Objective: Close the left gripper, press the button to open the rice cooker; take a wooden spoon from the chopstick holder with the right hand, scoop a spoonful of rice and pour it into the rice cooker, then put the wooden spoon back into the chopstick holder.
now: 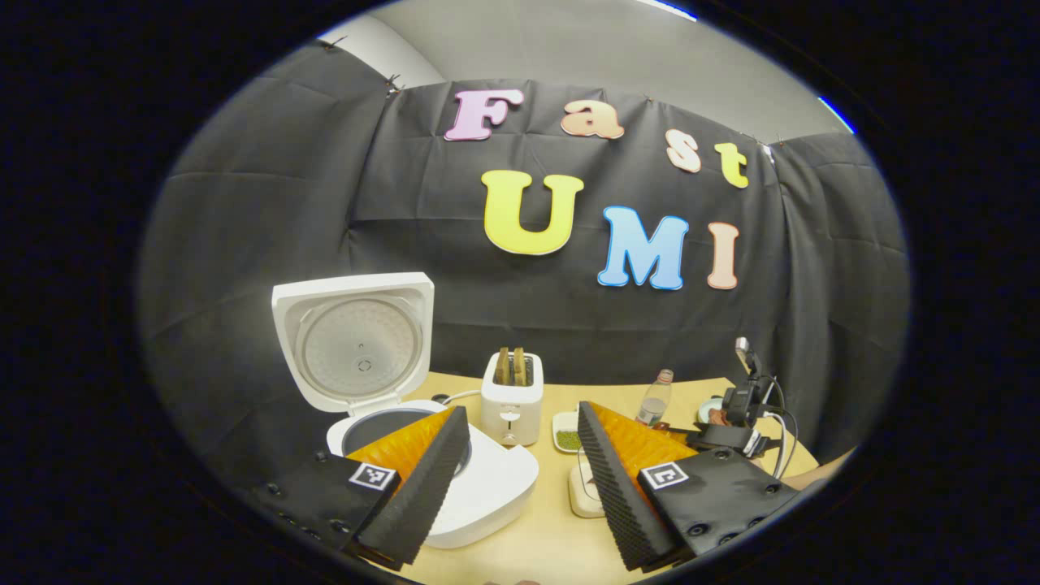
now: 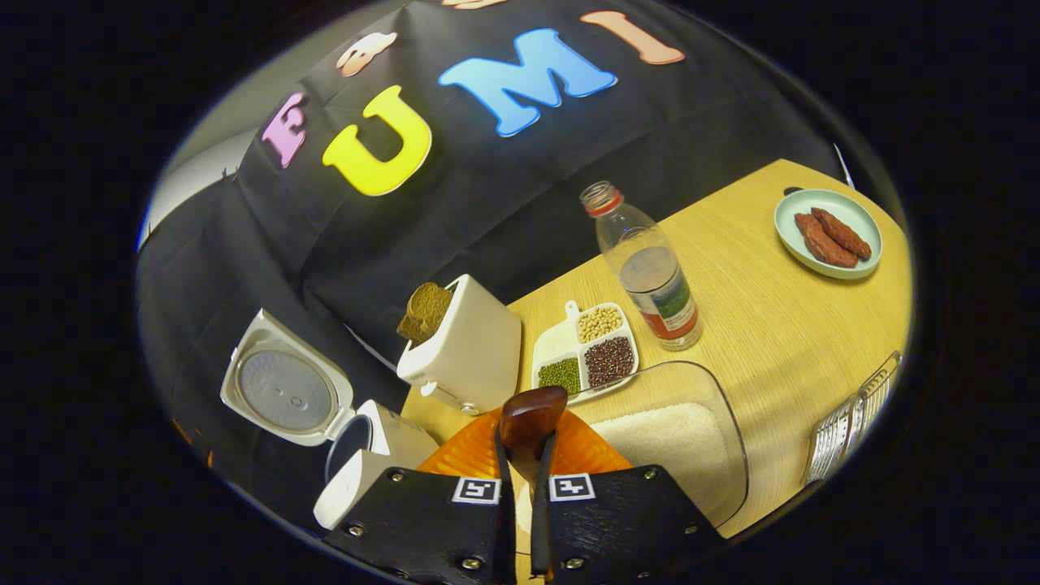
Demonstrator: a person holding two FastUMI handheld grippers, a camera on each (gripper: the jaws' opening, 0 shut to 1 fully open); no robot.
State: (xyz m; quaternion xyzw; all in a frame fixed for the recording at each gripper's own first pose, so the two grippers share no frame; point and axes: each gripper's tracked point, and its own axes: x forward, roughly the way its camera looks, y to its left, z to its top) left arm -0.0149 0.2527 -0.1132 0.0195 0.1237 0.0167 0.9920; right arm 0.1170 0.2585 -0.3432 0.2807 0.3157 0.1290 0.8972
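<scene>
The white rice cooker (image 1: 487,487) stands open, its lid (image 1: 357,337) raised upright and the inner pot (image 1: 382,424) showing. My left gripper (image 1: 520,479) hangs open just in front of it, with nothing between its fingers. In the right gripper view, my right gripper (image 2: 524,467) is shut on the handle of a dark wooden spoon (image 2: 532,414). The spoon's bowl points forward above a clear container of white rice (image 2: 674,447). The cooker (image 2: 357,479) lies to the lower left there, lid (image 2: 284,394) up. My right gripper (image 1: 735,422) also appears far right in the left gripper view.
A white toaster (image 2: 467,353) with bread stands behind the cooker. Beside it are a divided dish of beans (image 2: 589,353) and a clear bottle (image 2: 650,280). A pale plate with sausages (image 2: 827,234) sits far right. A metal wire holder (image 2: 853,426) is at the table's right edge.
</scene>
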